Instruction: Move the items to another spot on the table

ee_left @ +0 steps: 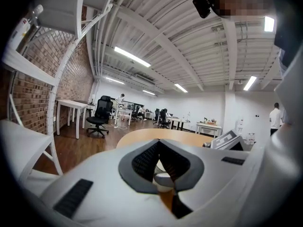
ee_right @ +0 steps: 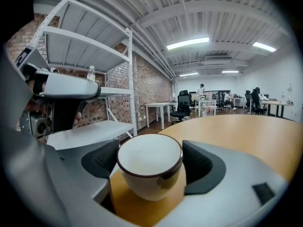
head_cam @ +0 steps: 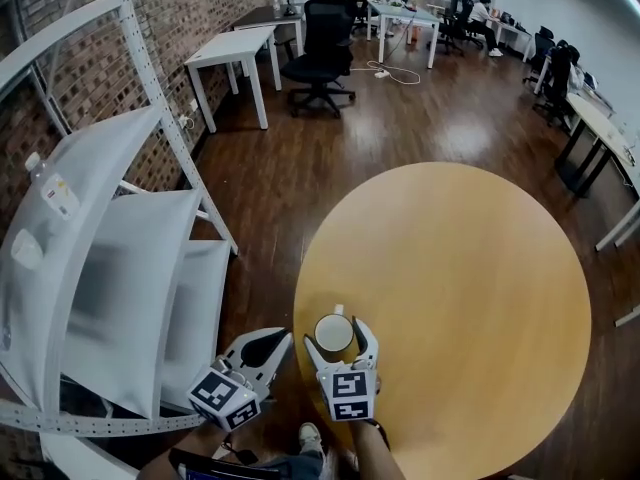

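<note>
A round wooden tabletop [head_cam: 470, 268] stood beside white shelves [head_cam: 130, 258]. The right hand-held gripper [head_cam: 335, 329] straddled a cup [head_cam: 333, 335], released. The left hand-held gripper [head_cam: 284, 336] was clenched.

Brick wall [head_cam: 195, 8], dark wood floor [head_cam: 285, 168], white shelving [head_cam: 130, 238], office desks [head_cam: 232, 46].

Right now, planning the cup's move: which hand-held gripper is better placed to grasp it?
Right. The right hand-held gripper has its jaws open either side of the cup on the table; closing would likely grip it. The left hand-held gripper is shut, off the table's edge.
</note>
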`<state>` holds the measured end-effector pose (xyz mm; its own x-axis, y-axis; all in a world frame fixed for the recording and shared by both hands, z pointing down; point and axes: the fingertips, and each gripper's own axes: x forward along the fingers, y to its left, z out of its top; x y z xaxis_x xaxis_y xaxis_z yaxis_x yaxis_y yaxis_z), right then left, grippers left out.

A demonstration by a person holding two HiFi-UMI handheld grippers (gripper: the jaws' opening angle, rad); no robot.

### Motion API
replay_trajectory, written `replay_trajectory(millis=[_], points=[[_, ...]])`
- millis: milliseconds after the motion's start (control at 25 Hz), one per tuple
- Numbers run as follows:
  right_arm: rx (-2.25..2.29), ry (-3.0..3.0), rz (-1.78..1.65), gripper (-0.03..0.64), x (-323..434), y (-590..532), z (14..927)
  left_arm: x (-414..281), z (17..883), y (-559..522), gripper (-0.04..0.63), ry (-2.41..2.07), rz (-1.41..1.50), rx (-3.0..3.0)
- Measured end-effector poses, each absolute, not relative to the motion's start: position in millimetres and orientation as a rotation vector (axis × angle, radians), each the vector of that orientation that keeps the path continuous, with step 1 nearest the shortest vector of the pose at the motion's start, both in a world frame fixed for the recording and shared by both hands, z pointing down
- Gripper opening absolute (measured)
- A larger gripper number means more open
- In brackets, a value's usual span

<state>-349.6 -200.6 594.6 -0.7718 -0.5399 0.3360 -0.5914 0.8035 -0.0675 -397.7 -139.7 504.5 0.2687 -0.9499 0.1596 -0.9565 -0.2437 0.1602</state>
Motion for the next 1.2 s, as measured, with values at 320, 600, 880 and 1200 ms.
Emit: replay_trajectory(millis=[320, 600, 880, 1200], points=[[0.908, -2.679, 0.154, 0.425, -363.4, -211.4, 608.7, -409.6, 518.0, -145.8, 0.005, -1.747, 0.076, 2.301], [0.918, -2.723, 0.133, 0.419, -369.1, -215.6, 608.6, -406.3, 524.2, -146.4, 0.005, -1.713, 0.084, 2.310], [0.893, -2.713, 0.133, 0.417, -363.4, -212.3, 606.9, -403.1, 523.4, -145.1, 0.005, -1.722, 0.080, 2.314], [0.877, -2.752, 0.106, 0.417, -359.4, -206.7, 578.2, -396.8, 514.5, -146.0, 0.005, -1.742, 0.081, 2.325]])
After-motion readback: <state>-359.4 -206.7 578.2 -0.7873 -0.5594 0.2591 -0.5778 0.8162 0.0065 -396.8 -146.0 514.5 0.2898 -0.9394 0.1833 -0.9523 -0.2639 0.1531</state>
